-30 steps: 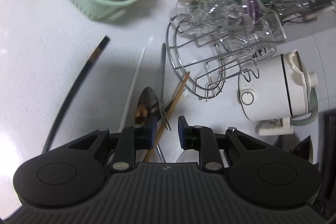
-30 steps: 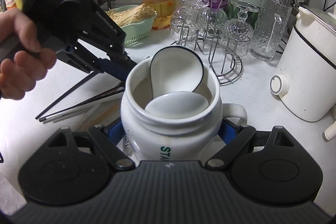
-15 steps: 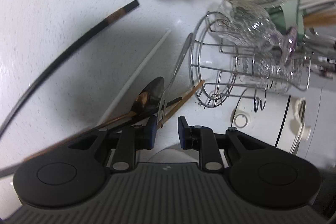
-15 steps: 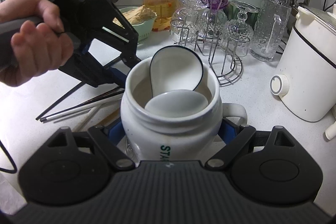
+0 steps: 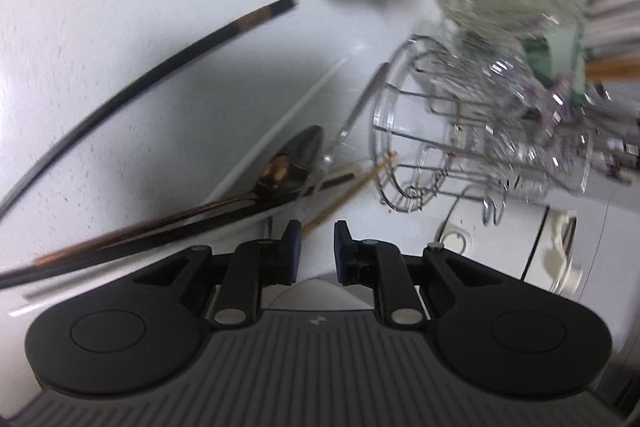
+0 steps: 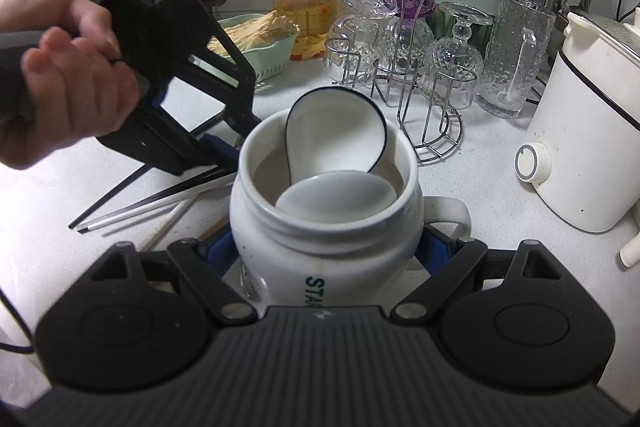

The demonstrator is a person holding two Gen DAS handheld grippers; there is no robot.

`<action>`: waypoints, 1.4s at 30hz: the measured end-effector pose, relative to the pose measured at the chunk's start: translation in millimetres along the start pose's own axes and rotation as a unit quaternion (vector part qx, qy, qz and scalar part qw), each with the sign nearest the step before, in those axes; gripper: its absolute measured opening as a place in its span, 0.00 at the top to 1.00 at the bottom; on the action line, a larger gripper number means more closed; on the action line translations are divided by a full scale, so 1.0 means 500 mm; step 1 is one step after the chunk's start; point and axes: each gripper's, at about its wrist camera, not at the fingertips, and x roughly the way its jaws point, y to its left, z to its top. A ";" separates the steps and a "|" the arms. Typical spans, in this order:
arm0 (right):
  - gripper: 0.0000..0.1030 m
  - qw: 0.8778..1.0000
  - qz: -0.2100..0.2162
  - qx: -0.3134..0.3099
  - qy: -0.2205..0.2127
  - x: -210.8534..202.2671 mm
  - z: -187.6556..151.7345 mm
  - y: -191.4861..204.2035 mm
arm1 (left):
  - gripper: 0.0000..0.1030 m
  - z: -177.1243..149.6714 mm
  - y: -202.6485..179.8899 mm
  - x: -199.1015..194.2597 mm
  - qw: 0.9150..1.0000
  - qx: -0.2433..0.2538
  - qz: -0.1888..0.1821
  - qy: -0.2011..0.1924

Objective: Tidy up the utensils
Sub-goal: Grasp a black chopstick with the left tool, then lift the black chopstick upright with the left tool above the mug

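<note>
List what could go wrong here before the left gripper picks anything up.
1. The left gripper, jaws just narrowing with nothing between them, faces crossed utensils: the dark spoon, the fork and the chopsticks overlap, so it may pinch several or flick one away.
2. It works close beside the mug clamped in the right gripper; a bump could jostle the white spoons inside.

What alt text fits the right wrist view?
The right gripper clamps a white mug holding two white spoons, while a hand aims the left gripper at chopsticks on the counter.
</note>
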 end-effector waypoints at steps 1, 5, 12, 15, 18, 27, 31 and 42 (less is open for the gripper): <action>0.11 1.000 0.000 0.000 -0.001 0.000 0.000 0.000 | 0.82 -0.004 -0.012 -0.007 1.000 0.023 0.004 -0.005; 0.11 1.000 0.000 0.000 -0.003 -0.001 -0.002 0.000 | 0.81 -0.034 -0.079 -0.039 0.976 0.200 0.067 -0.059; 0.11 1.000 0.000 -0.001 -0.004 -0.001 -0.002 0.001 | 0.81 -0.101 -0.120 -0.017 0.900 0.412 0.121 -0.075; 0.11 1.000 0.000 -0.002 -0.004 -0.001 -0.002 0.001 | 0.81 -0.118 -0.125 -0.001 0.875 0.455 0.145 -0.082; 0.11 1.000 0.000 -0.003 -0.004 -0.001 -0.002 0.001 | 0.81 -0.124 -0.127 0.018 0.860 0.477 0.157 -0.087; 0.11 1.000 0.001 -0.002 -0.005 -0.001 -0.003 0.001 | 0.82 -0.125 -0.121 0.051 0.834 0.518 0.171 -0.083; 0.11 1.000 0.000 -0.002 -0.007 -0.001 -0.004 0.001 | 0.88 -0.125 -0.119 0.056 0.829 0.525 0.174 -0.077; 0.11 1.000 -0.002 0.000 -0.005 -0.001 -0.002 0.002 | 0.95 -0.122 -0.117 0.043 0.838 0.515 0.158 -0.089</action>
